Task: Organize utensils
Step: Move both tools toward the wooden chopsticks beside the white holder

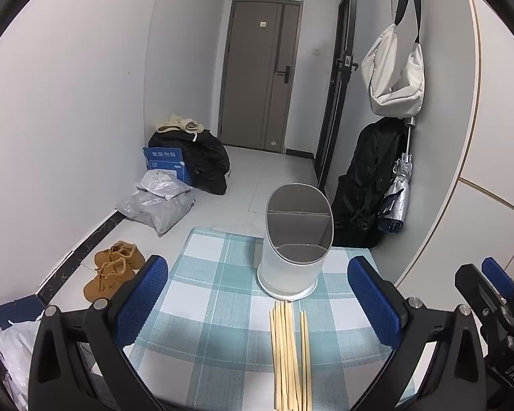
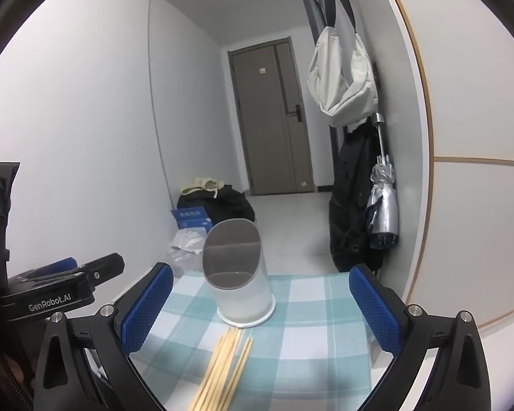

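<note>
Between the wide-open fingers of the left gripper [image 1: 257,304], a bunch of pale wooden chopsticks [image 1: 289,356] lies flat on the blue-and-white checked table [image 1: 205,274]. Nothing is held. The right gripper [image 2: 261,308] is wide open and empty too. Just past the sticks stands a white round holder cup [image 1: 293,239], upright.

Soft even indoor light; strong fisheye bending, dark corners; near edge blurred.
</note>
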